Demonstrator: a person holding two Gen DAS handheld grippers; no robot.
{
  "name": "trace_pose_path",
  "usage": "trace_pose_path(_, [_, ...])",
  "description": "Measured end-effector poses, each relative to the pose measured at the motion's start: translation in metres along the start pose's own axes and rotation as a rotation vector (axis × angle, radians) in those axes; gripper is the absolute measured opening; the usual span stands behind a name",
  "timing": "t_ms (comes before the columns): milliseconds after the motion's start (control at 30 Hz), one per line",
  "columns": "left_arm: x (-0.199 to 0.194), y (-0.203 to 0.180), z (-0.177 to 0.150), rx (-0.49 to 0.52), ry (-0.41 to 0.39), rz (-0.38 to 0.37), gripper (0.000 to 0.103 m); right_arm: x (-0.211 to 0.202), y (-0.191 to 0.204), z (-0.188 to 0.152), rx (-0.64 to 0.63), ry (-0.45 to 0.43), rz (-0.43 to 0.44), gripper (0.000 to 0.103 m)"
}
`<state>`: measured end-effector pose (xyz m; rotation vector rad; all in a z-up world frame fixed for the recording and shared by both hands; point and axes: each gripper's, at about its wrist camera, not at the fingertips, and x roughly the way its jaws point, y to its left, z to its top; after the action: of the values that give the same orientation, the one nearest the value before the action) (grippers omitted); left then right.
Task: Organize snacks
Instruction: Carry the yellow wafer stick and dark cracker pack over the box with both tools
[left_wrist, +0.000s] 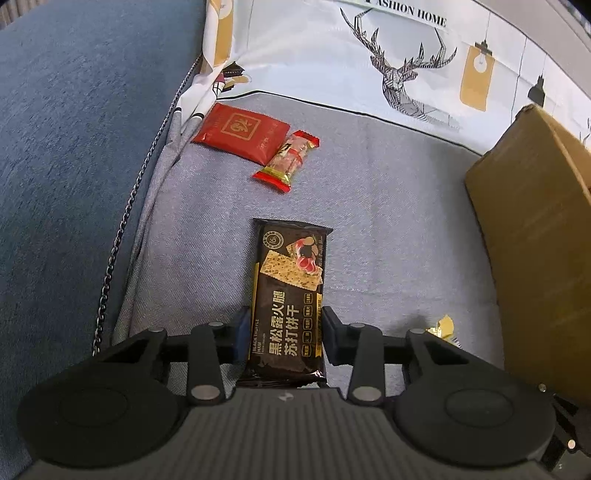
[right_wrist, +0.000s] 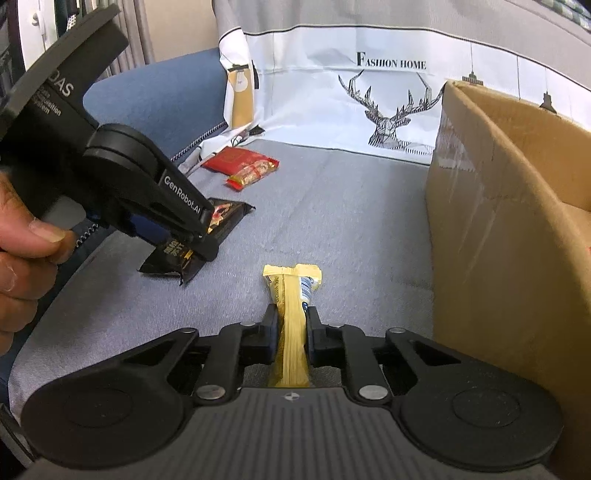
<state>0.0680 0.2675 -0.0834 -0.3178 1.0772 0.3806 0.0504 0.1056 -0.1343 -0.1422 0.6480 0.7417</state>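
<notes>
Taking the cardboard box (right_wrist: 509, 229) as the marker, the red flat packet (left_wrist: 240, 133) lies farthest to its left on the grey sofa seat (left_wrist: 388, 221), up near the deer-print cover (left_wrist: 406, 74), with the small red-ended candy wrapper (left_wrist: 286, 160) touching its corner. Nearer the box, the left tool (left_wrist: 286, 332) has its fingers closed against both long edges of the black cracker packet (left_wrist: 290, 291), whose far end points toward the deer print (from the right wrist view the packet appears tilted, one end lifted off the seat). Just beside the box's left wall, the right tool (right_wrist: 291, 332) pinches the yellow snack bar (right_wrist: 293, 314) narrowly between its fingers. The box stands on the seat, open at the top.
</notes>
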Motion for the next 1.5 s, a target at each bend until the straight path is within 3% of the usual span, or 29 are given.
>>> trace_pose_path(267, [-0.038,0.005,-0.012,-0.107,-0.088,-0.062,0.043,-0.03,0.004,0.009,-0.005,-0.074,0.025,0.015])
trace_pose_path(533, [-0.09,-0.004,-0.033,-0.18,-0.24,-0.111,0.043,-0.085,-0.008,0.031,0.019,-0.197,0.036,0.015])
trace_pose_path(767, [-0.101,-0.036,-0.025,-0.096,-0.334,-0.137,0.043,-0.128,-0.039,0.045,0.036,-0.3,0.018,0.015])
trace_pose_path(1067, [-0.109,-0.092,-0.006,-0.035,-0.477,-0.285,0.043,-0.149,-0.089,0.045,0.085,-0.345,-0.06,0.015])
trace_pose_path(1300, [-0.112,-0.137,-0.006,0.03,-0.527,-0.391,0.043,-0.158,-0.132,0.037,0.154,-0.359,-0.139,0.015])
trace_pose_path(1500, [-0.113,-0.167,-0.016,0.091,-0.549,-0.423,0.043,-0.163,-0.163,0.03,0.227,-0.371,-0.184,0.015])
